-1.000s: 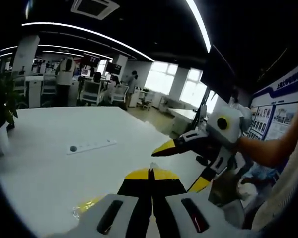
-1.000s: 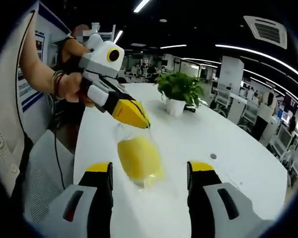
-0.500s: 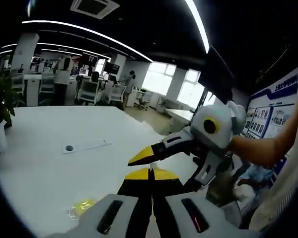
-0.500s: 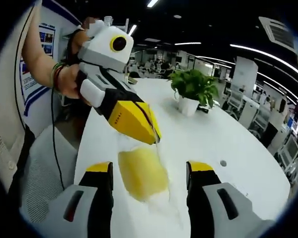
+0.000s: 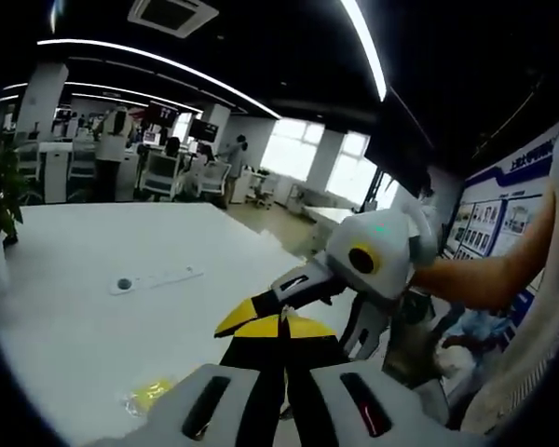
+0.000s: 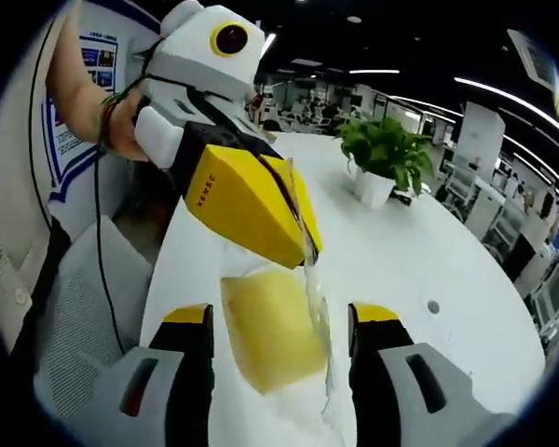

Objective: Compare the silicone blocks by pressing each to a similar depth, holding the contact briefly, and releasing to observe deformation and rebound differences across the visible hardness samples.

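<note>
A: Well, how far along?
B: Early, I'd judge — the right gripper [image 6: 278, 321] stands wide around the yellow block [image 6: 272, 326], not pressing; the left gripper [image 6: 303, 237], jaws together, pinches a clear wrap [image 6: 317, 303] over it.
A: Room?
B: Table edge [image 6: 163, 279] close; open table [image 6: 429, 256] toward the plant [image 6: 384, 154].

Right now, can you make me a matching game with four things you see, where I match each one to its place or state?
Things:
1. yellow silicone block in clear wrap
2. left gripper
3. right gripper
4. green potted plant in white pot

Places or states:
A. jaws open, on either side of the block
B. on the white table, far end
C. jaws shut, over the block
D. lying on the table between two jaws

Pairs: 1-D, 2-C, 3-A, 4-B
</note>
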The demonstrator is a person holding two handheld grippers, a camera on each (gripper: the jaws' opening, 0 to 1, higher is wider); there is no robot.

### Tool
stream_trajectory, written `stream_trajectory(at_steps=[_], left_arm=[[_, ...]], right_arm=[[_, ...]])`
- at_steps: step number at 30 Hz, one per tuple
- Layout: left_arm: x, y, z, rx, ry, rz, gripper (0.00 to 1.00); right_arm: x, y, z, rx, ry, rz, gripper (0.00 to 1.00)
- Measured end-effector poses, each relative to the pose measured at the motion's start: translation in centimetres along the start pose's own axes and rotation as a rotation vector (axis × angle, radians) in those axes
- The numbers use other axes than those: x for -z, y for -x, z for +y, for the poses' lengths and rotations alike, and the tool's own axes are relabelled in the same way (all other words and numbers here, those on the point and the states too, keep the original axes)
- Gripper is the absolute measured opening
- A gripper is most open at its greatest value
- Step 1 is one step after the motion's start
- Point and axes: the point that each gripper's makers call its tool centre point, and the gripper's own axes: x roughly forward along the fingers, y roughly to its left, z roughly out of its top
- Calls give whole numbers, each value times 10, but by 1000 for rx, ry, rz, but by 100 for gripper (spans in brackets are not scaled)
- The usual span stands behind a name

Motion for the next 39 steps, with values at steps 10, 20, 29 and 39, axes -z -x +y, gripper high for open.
stream_trajectory(at_steps=[10, 20, 29, 39], left_arm=[[1, 0, -8, 20, -15, 5, 0], [7, 0, -14, 35, -40, 21, 0], [10, 1, -19, 57, -57, 32, 0], [12, 2, -24, 93, -67, 29, 0]], right_arm=[[7, -9, 7, -51, -13, 22, 46], [9, -12, 15, -84, -35, 28, 37], [10, -11, 25, -111, -142, 34, 27], [12, -6, 37, -165, -226, 46, 21]])
